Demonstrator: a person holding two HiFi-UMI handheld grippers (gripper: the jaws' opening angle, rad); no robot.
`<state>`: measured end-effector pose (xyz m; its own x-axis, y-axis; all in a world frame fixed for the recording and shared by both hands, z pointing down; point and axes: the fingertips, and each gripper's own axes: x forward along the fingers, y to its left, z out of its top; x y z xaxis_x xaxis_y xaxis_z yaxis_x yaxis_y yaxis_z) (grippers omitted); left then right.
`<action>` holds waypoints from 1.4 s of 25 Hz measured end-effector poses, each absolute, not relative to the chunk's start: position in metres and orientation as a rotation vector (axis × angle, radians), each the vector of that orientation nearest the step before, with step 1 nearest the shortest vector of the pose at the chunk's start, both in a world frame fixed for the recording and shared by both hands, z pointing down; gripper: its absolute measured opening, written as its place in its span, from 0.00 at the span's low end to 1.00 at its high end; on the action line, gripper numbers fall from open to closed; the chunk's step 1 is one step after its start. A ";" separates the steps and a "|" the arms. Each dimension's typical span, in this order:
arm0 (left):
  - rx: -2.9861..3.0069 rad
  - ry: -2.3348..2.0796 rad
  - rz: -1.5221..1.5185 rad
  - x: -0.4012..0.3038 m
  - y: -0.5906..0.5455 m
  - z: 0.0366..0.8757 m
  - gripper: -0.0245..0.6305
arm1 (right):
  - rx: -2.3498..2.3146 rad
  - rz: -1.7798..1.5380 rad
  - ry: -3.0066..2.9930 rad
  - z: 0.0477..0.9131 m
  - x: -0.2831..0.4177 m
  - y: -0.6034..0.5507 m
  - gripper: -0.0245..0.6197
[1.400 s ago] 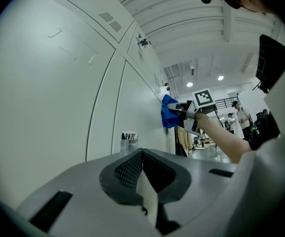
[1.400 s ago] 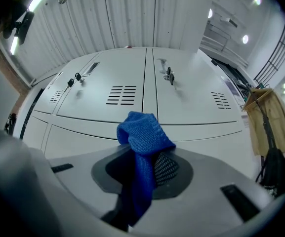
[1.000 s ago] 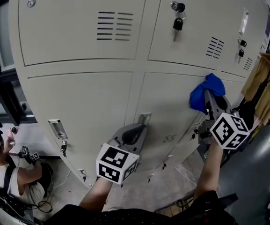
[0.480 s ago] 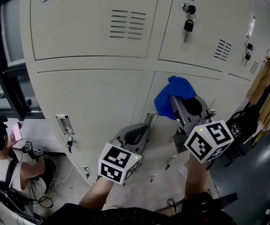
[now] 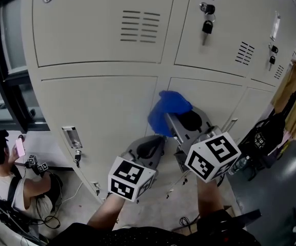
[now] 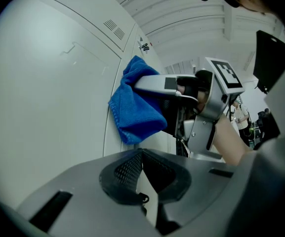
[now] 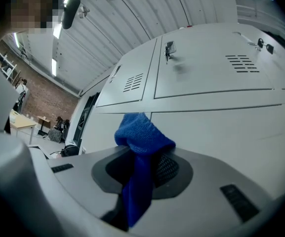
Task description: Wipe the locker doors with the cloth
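Locker doors (image 5: 96, 111) ahead: we're pressing the soft, floppy cloth (image 5: 167, 106) on them, right gripper (image 5: 176, 122) pinching its bunched middle, left gripper (image 5: 146, 148) idling closed, empty.

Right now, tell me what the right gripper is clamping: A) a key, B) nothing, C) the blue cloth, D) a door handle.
C: in the right gripper view, the right gripper has its jaws closed on the blue cloth, which bunches above them and hangs down between them.

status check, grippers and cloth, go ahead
Right gripper shut on blue cloth. Cloth pressed to lower locker door by the seam. Left gripper shut, empty, low beside it. Nothing blocking the door face.
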<state>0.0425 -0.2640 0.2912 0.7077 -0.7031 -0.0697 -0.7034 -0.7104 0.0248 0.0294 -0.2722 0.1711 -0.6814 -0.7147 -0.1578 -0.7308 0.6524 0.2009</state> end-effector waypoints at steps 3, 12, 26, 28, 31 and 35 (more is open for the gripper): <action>-2.904 1.188 0.112 0.044 -0.264 0.292 0.05 | -1.233 0.374 2.793 0.172 0.034 -0.275 0.17; -2.917 1.170 0.113 0.053 -0.266 0.294 0.05 | -1.271 0.312 2.767 0.177 0.058 -0.282 0.17; -2.943 1.110 0.104 0.072 -0.265 0.296 0.05 | -1.453 0.291 2.673 0.180 0.115 -0.294 0.17; -2.947 1.101 0.103 0.075 -0.265 0.297 0.05 | -1.479 0.289 2.660 0.180 0.123 -0.295 0.17; -2.954 1.089 0.101 0.079 -0.265 0.297 0.05 | -1.519 0.279 2.638 0.182 0.137 -0.298 0.17; -2.961 1.074 0.099 0.084 -0.265 0.298 0.05 | -1.581 0.260 2.598 0.184 0.158 -0.302 0.17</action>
